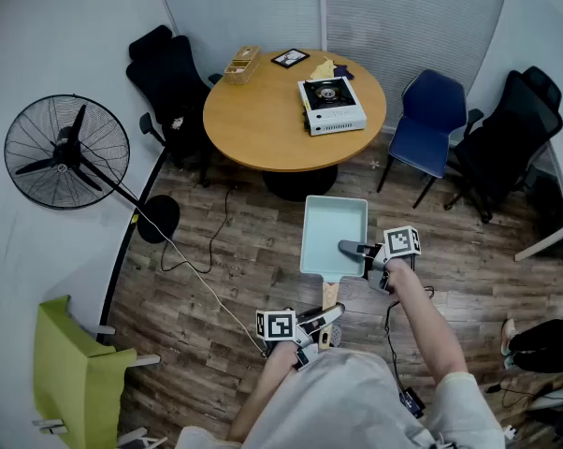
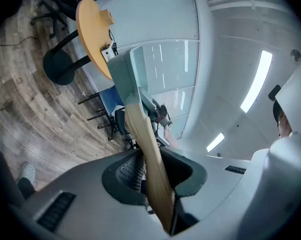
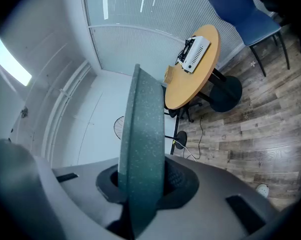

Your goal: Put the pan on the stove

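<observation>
A pale green square pan [image 1: 333, 237] with a wooden handle [image 1: 330, 294] is carried level above the wood floor, in front of the round table. My left gripper [image 1: 321, 324] is shut on the wooden handle [image 2: 149, 161], which runs up between its pads. My right gripper [image 1: 353, 250] is shut on the pan's right rim [image 3: 142, 149], seen edge-on between its jaws. The white portable stove [image 1: 331, 106] sits on the round wooden table [image 1: 263, 124], on its right half, well ahead of the pan. The stove [image 3: 195, 53] also shows far off in the right gripper view.
A blue chair [image 1: 429, 120] and black chairs [image 1: 501, 138] stand right of the table, another black chair [image 1: 169, 78] at its left. A standing fan [image 1: 66, 152] with a trailing cable [image 1: 202, 274] is at left, a green chair [image 1: 71, 368] lower left. A small wooden box [image 1: 241, 65] lies on the table.
</observation>
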Demonstrator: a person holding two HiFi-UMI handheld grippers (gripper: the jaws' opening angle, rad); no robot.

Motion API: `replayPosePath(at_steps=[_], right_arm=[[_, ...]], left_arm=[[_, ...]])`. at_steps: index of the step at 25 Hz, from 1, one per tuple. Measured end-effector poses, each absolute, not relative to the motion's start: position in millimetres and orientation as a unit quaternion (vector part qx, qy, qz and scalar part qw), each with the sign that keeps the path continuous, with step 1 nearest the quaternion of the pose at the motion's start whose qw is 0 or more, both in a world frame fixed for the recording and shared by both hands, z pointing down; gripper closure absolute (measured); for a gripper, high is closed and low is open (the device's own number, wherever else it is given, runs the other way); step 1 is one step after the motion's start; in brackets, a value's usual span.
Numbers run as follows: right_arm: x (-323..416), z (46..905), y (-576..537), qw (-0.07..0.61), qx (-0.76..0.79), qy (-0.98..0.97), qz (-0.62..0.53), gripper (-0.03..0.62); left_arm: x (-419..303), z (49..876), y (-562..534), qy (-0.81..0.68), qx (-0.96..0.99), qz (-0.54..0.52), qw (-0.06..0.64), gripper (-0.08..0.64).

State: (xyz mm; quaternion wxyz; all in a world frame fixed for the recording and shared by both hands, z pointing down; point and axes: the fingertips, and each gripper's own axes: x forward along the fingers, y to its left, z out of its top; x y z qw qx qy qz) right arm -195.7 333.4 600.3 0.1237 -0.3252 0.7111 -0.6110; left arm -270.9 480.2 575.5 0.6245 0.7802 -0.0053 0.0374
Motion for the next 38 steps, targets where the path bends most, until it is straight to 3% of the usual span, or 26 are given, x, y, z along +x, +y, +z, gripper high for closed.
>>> replayPosePath(at_steps=[22, 33, 38], right_arm=[[-172.2, 591.6, 331.8, 0.133, -0.324, 0.726, -0.591, 0.505], [-145.5, 596.7, 273.7, 0.130, -0.345, 0.721, -0.586, 0.500], [-124.4, 588.6, 228.4, 0.163, -0.347, 0.713, -0.587, 0.500]], left_arm=[[-248.1, 570.3, 482.9, -0.008, 0.782, 0.036, 0.623, 0.456], [-226.0, 576.1, 424.8, 0.009, 0.774, 0.045, 0.631, 0.457], [-207.4, 570.9, 375.9, 0.020, 0.776, 0.054, 0.628, 0.457]])
